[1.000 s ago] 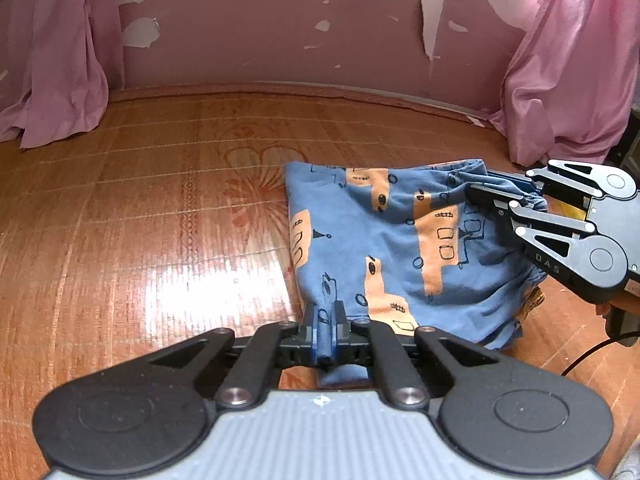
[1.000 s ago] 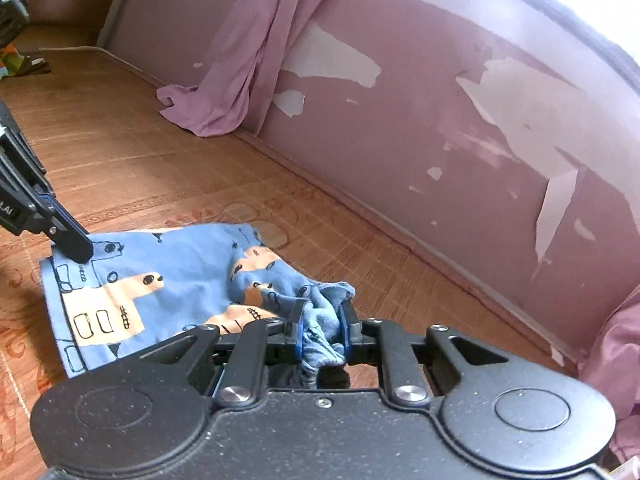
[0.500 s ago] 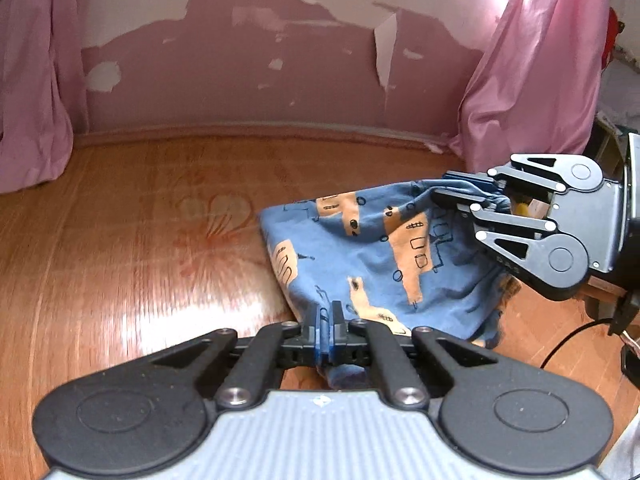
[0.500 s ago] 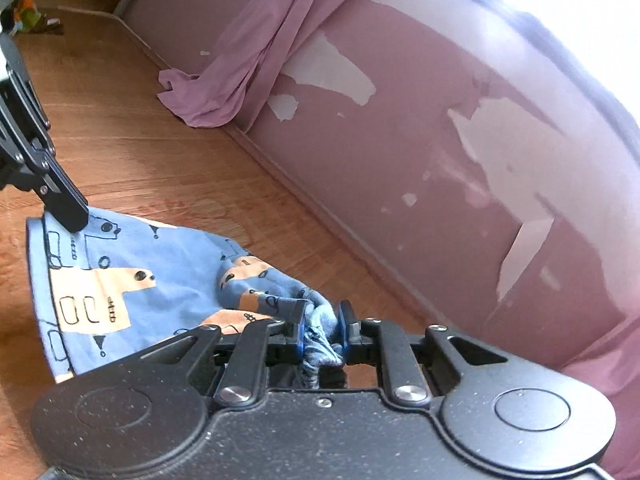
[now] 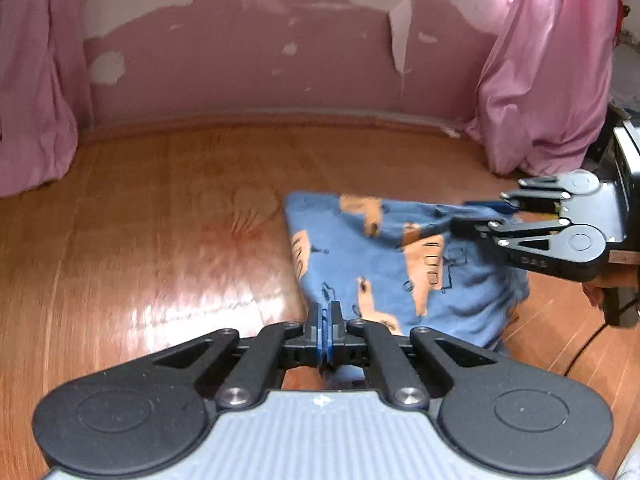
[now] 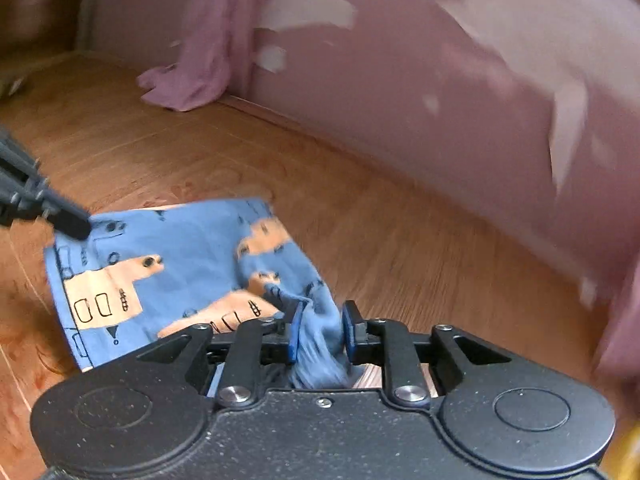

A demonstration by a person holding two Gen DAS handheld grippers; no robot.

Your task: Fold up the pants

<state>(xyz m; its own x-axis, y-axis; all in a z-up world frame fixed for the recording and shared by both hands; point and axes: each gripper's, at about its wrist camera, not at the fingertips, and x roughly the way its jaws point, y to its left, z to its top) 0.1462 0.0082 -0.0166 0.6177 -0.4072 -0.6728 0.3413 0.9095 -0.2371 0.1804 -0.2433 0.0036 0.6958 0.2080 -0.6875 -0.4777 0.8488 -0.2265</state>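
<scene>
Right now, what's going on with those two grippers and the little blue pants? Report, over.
Left gripper shut on blue pants. Right gripper shut on bunched fabric at the other end. Pants lifted between them over the wooden floor. Nothing in the way.

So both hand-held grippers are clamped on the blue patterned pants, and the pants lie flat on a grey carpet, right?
Not carpet: the left wrist view shows a glossy wooden floor. Both the left hand-held gripper and the right hand-held gripper do clamp the blue pants.
</scene>
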